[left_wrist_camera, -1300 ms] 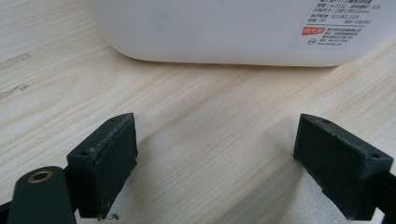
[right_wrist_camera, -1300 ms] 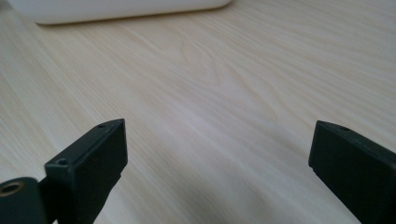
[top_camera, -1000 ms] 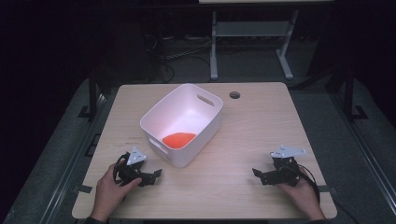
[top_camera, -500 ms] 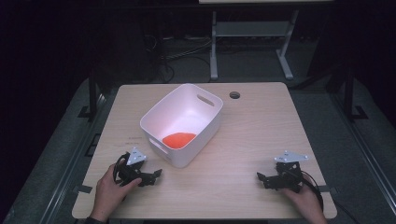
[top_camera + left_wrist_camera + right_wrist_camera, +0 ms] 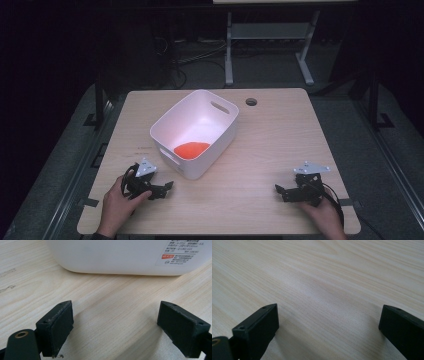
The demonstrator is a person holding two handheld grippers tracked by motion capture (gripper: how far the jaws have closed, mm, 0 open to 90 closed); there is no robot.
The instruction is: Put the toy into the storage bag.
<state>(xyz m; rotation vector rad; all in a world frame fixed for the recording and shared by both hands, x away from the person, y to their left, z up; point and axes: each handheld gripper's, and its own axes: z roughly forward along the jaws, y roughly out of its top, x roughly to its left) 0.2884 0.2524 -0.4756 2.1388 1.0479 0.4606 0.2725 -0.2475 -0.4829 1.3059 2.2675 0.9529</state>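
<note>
Currently, as catalogued:

- Left gripper: rests low on the wooden table at its near-left part, held by the person's left hand; forearm enters from the bottom edge. Jaws point right and slightly toward the tub. In the left gripper view its point lies over bare wood, jaws spread wide with nothing between them.
- Right gripper: sits at the near-right part of the table in the right hand, grey three-cornered plate on top, jaws pointing left. In the right gripper view the jaws stand wide apart over bare wood grain, holding nothing.
- White tub: stands left of the table's centre, set at an angle, handle slots at both ends. Its near wall, with a printed label, shows just ahead of the left jaws, apart from them.
- Orange object: lies on the tub's floor, toward the near end; what it is I cannot tell.
- Cable hole: in the tabletop beyond the tub, toward the far edge.
- Change over the last second: the right gripper has drawn back toward the near edge and a little to the right; the left gripper, tub and orange object are as they were.
</note>
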